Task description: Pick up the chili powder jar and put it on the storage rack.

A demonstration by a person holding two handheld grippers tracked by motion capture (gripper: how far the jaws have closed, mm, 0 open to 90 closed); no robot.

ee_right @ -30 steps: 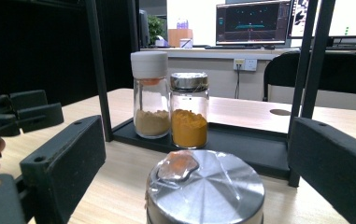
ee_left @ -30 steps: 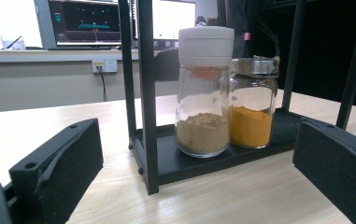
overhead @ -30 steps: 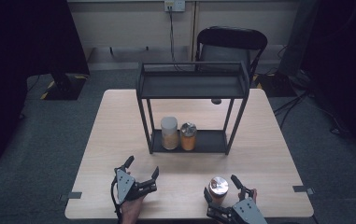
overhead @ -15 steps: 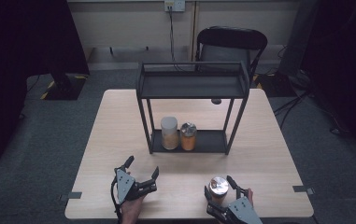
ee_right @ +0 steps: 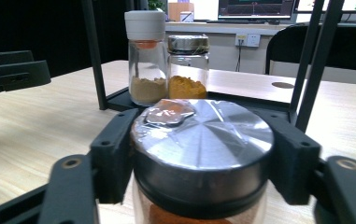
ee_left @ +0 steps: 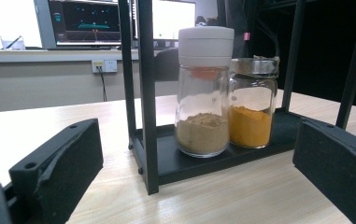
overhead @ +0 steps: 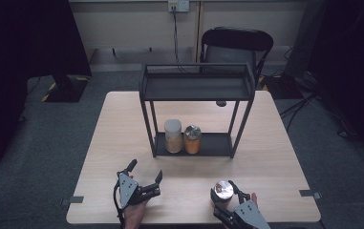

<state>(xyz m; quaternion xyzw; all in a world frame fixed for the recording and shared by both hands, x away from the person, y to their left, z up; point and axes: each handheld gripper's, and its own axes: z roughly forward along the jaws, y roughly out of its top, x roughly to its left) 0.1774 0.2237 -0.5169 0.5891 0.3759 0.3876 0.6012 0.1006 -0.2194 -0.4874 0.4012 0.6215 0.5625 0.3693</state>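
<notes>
A: Two black jaws of the right gripper (overhead: 223, 194) have just closed on the silver-lid jar (ee_right: 202, 140), low in the frame.
B: Lift it straight up, slowly; the left gripper (overhead: 145, 177) waits open, holding nothing

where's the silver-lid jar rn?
The silver-lidded jar stands on the table near its front edge at the right of the high view, clamped in the right gripper, in front of the black shelf rack.

The high view looks down and forward over the whole table (overhead: 275, 143). Both gripper views sit low near its near edge, facing the rack (ee_left: 143, 93) and both sharing its two jars (ee_right: 168, 70).
</notes>
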